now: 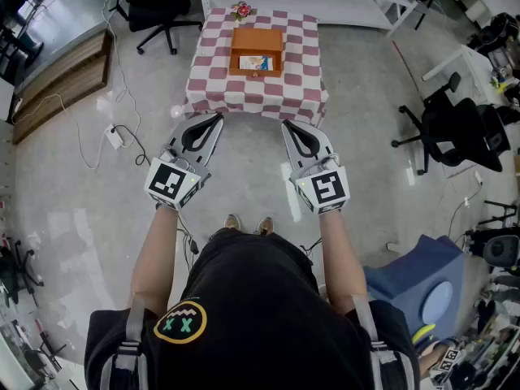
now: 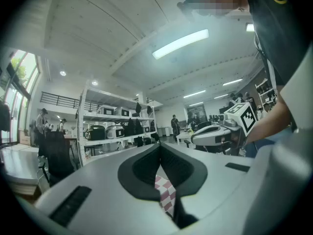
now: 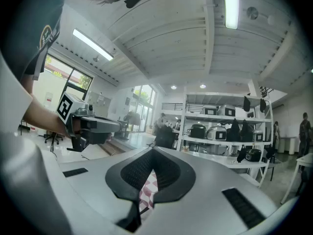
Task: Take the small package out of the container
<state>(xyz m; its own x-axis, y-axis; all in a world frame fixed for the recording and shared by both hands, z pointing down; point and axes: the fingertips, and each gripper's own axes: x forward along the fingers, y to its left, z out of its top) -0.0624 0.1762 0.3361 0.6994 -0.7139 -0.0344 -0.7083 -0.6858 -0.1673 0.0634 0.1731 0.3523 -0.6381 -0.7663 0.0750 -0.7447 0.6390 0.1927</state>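
1. I see bare grey floor (image 1: 252, 165) between my left tool (image 1: 217, 118), my right tool (image 1: 286, 124) and the near edge of the red-and-white checked tabletop (image 1: 244, 96).
2. An open orange wooden box (image 1: 258, 39) sits mid-tabletop, with uncovered cloth in front and on both sides.
3. A black wheeled office chair (image 1: 162, 6) stands near the far-left corner.

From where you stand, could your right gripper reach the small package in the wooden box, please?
Probably not yet: the right gripper, jaws shut, hangs short of the table, while the small package lies in the open wooden box. Nothing blocks the way.
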